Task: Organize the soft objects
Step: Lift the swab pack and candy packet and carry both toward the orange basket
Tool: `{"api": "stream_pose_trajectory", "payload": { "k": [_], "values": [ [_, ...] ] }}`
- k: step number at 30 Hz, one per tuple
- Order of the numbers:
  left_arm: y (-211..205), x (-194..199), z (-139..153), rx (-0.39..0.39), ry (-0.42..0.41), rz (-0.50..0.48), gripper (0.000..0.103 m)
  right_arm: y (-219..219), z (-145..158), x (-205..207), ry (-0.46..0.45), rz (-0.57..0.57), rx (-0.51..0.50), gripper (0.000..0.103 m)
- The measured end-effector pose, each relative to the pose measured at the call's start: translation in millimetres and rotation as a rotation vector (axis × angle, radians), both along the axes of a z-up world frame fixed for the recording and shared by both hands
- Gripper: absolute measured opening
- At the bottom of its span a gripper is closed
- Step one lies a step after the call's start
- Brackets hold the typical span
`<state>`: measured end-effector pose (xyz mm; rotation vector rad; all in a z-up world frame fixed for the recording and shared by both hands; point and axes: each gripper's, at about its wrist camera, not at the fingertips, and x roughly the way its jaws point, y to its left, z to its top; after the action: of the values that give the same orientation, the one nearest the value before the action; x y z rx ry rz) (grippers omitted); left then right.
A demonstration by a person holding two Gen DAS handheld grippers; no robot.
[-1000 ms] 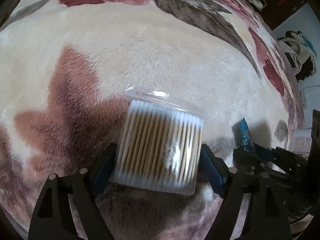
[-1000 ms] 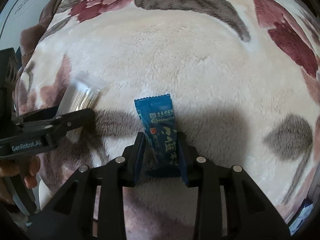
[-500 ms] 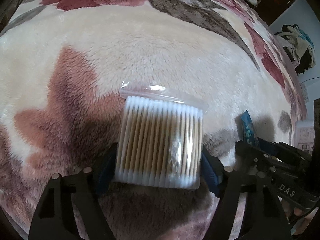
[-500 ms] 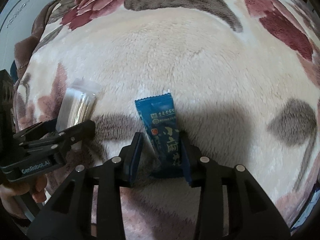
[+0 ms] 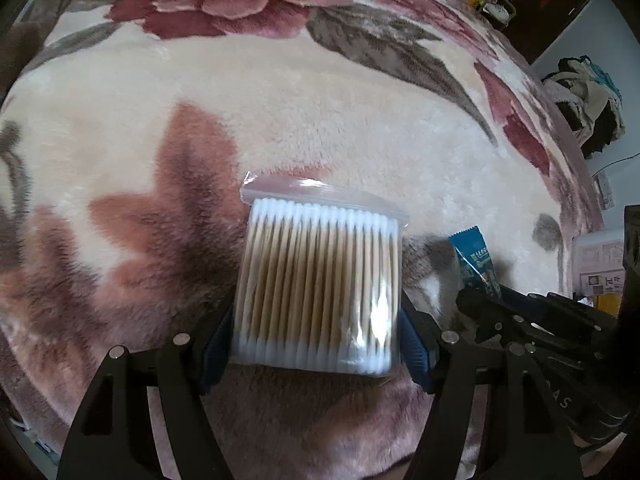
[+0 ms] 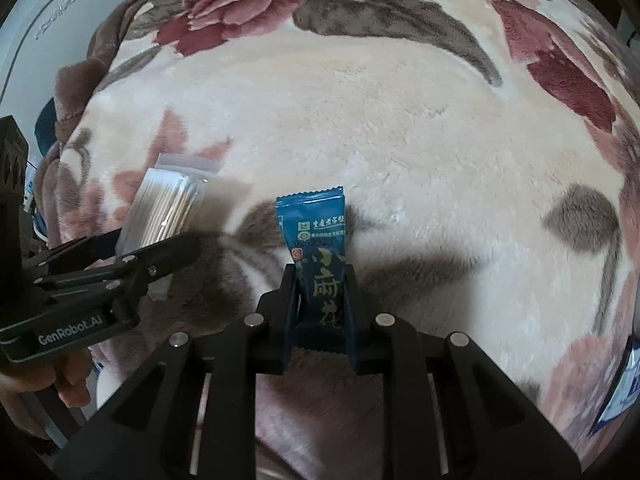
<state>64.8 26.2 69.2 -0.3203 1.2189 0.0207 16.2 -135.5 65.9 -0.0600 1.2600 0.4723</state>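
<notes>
Left gripper (image 5: 316, 344) clamped on the clear bag of cotton swabs (image 5: 320, 284), blue pads pressing both long sides near its lower end. Right gripper (image 6: 322, 312) just squeezed down tight on the blue snack sachet (image 6: 318, 264), pinching the bottom half, top sticking out free. Both packs sitting just over the fuzzy floral blanket (image 6: 400, 128), fairly close side by side. Looks like pickup done, carry next. Best bet: lift straight and slow, keep both pointing down, don't swing. Swab bag is slick and squishy, so hold steady pressure, no extra crushing. Sachet grip is narrow, so watch for it pivoting. Keep the two tools apart to avoid a bump.
</notes>
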Motion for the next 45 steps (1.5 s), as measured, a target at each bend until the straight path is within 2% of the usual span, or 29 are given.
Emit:
{"api": "stream_pose_trajectory", "payload": {
  "k": [8,21,30,45],
  "values": [
    [-11,-12,34,0.032,-0.038,-0.005,0.072,-6,35,-11,-0.045,-0.033,0.012,0.021],
    [-61,-6,84,0.073,-0.108,-0.064,0.072,-48,83,-15,-0.095,-0.105,0.037,0.021],
    [-105,4,99,0.088,-0.124,-0.113,0.072,-84,101,-14,-0.110,-0.149,0.061,0.021],
    [-173,21,109,0.088,-0.132,-0.204,0.072,-144,117,-12,-0.130,-0.229,0.077,0.021]
  ]
}}
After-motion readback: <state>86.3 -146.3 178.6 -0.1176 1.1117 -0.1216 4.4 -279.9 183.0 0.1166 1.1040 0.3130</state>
